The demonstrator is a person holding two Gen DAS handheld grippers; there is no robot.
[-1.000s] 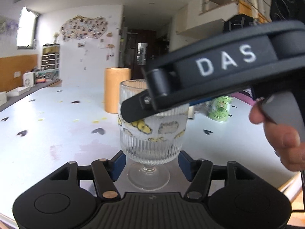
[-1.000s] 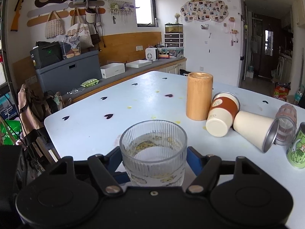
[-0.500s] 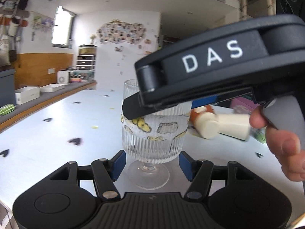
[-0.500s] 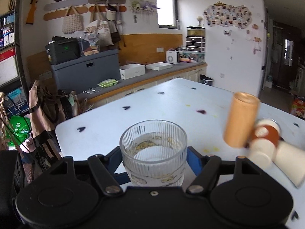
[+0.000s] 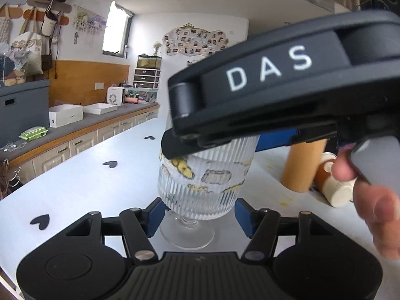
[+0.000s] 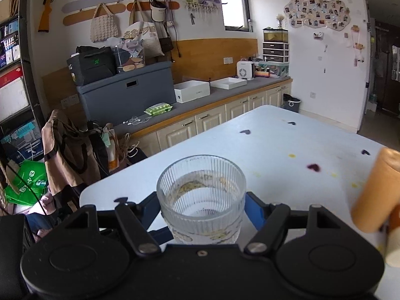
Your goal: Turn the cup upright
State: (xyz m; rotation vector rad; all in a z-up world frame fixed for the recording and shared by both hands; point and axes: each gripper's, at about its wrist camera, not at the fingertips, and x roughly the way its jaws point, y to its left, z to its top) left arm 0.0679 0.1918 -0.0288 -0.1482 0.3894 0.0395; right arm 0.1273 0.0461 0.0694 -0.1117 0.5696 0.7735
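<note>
With its foot flat on the white table (image 5: 75, 187), the ribbed glass goblet (image 5: 203, 182) stands upright, the flip apparently done, pinched near its rim by the right gripper (image 6: 202, 207) while the left gripper (image 5: 198, 212) flanks its stem, spread, leaving only release.

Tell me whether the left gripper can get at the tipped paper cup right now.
Probably not: the glass stands between the fingers of the left gripper, the right gripper crosses above it, and the paper cup lies off right beside the orange tumbler.
</note>
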